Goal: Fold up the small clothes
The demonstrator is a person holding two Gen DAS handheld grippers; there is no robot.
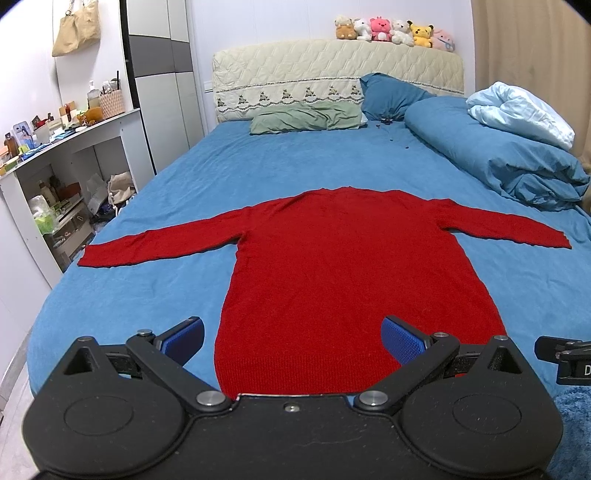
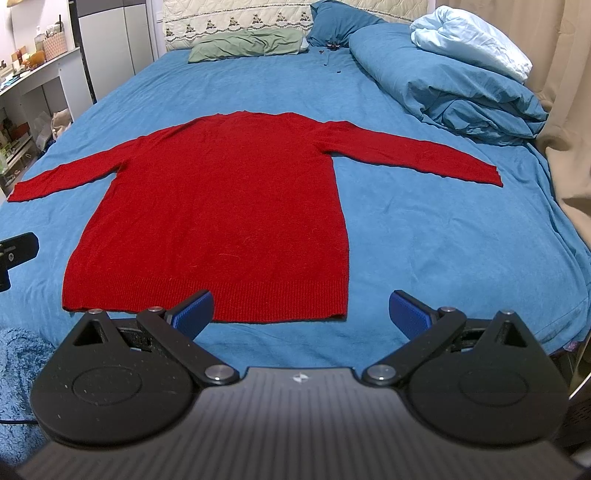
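**Red sweater flat on bed, both grippers spread and empty**

Left gripper (image 1: pixel 293 339): fingers (image 1: pixel 184 339) spread wide, nothing held. Hem of red sweater (image 1: pixel 332 266) directly between and just beyond the fingertips; left pad over bare sheet beside the hem's edge, right pad over the knit. Contact with the fabric not clear.

Right gripper (image 2: pixel 301 314): fingers (image 2: pixel 409 313) likewise wide apart, empty. Ribbed hem just ahead of the left fingertip; right fingertip over bare blue sheet (image 2: pixel 424 229), off to the side of the sweater's corner.

Sweater laid flat, hem nearest, neck farthest, both sleeves stretched outward to either side. Slight wrinkling along sleeves.

Farther ahead of fingers: open sheet, then green pillow (image 1: pixel 306 117) and dark blue pillow (image 1: pixel 391 94) against quilted cream headboard (image 1: pixel 332 62). Rolled blue duvet (image 1: pixel 491 155) ahead and right, pale blue blanket (image 1: pixel 521 112) resting on top. Few small dark bits on sheet near pillows, too small to identify.

Row of plush toys (image 1: pixel 393 32) on headboard top. White shelf unit (image 1: pixel 66 147) far left, cluttered.
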